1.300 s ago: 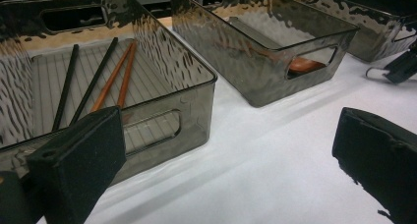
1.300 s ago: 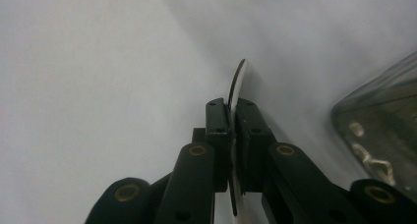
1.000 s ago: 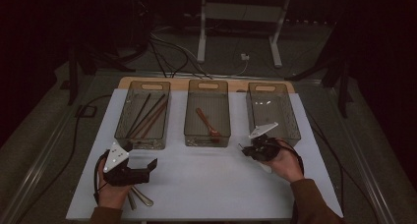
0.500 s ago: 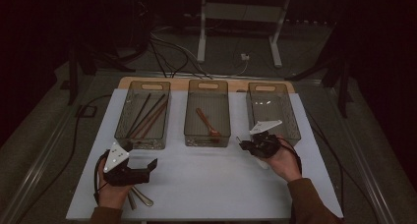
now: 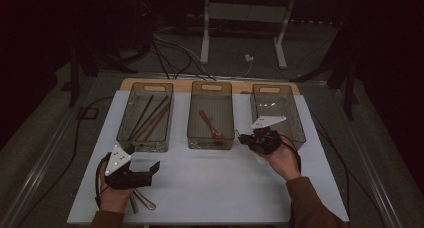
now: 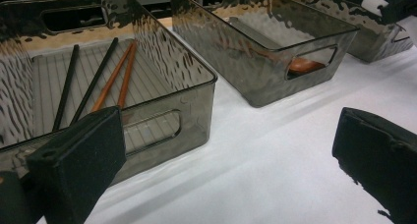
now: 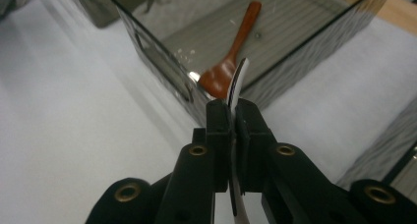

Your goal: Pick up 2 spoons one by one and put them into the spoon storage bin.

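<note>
Right gripper view: wooden spoon (image 7: 231,57) in bin (image 7: 162,57) beyond clamped tongs (image 7: 235,117).

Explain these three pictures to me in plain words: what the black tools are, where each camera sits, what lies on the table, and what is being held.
A person sits at a white table with a hand-held two-jaw gripper in each hand. One picture looks down from above; the other two come from small cameras riding on each gripper, looking along its jaws.

Three clear bins stand in a row. The left bin holds chopsticks, the middle bin a brown wooden spoon, and the right bin looks empty.

The left gripper is open and holds nothing. The right gripper is shut on a thin, pale, flat utensil, seen edge-on. Metal cutlery lies beside the left hand.
</note>
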A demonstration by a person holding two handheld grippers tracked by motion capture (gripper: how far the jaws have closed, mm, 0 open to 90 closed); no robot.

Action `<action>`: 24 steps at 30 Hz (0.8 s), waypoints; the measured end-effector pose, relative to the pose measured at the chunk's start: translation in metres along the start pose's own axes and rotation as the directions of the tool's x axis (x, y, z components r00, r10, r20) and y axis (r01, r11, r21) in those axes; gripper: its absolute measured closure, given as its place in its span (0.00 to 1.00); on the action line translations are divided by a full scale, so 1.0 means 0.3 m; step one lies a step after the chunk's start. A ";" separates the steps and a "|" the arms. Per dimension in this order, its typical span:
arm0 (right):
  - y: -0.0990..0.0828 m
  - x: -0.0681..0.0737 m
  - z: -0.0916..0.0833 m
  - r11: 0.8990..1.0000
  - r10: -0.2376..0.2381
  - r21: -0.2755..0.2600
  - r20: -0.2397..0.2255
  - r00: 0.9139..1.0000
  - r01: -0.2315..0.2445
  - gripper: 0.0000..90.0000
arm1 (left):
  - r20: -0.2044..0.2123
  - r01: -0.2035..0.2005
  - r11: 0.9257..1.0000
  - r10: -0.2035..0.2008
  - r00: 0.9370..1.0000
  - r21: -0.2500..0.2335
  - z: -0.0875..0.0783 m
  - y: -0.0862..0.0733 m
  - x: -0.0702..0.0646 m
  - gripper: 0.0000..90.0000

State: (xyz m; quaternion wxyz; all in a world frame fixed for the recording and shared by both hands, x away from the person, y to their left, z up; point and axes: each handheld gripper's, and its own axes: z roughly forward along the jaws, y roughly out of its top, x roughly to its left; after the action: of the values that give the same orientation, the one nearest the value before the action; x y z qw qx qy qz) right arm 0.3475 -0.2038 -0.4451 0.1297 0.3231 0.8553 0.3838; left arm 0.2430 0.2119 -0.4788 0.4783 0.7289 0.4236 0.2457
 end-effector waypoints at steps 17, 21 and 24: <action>0.096 -0.005 0.003 0.996 0.033 -0.078 0.032 0.999 -0.031 0.96 | -0.007 0.004 1.000 -0.004 1.000 -0.008 -0.008 0.001 0.007 0.01; 0.118 -0.009 0.008 0.995 0.041 -0.092 0.034 0.999 -0.038 0.96 | -0.007 0.005 1.000 -0.005 1.000 -0.007 -0.008 0.000 0.007 0.01; 0.137 -0.010 0.013 0.993 0.051 -0.105 0.039 0.998 -0.047 0.96 | -0.007 0.005 1.000 -0.005 1.000 -0.006 -0.008 0.000 0.008 0.01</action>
State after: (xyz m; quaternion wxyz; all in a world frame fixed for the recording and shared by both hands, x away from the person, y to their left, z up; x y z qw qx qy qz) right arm 0.3703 -0.1831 -0.4176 0.1548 0.3448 0.8230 0.4241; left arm 0.2424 0.2152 -0.4779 0.4797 0.7256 0.4263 0.2486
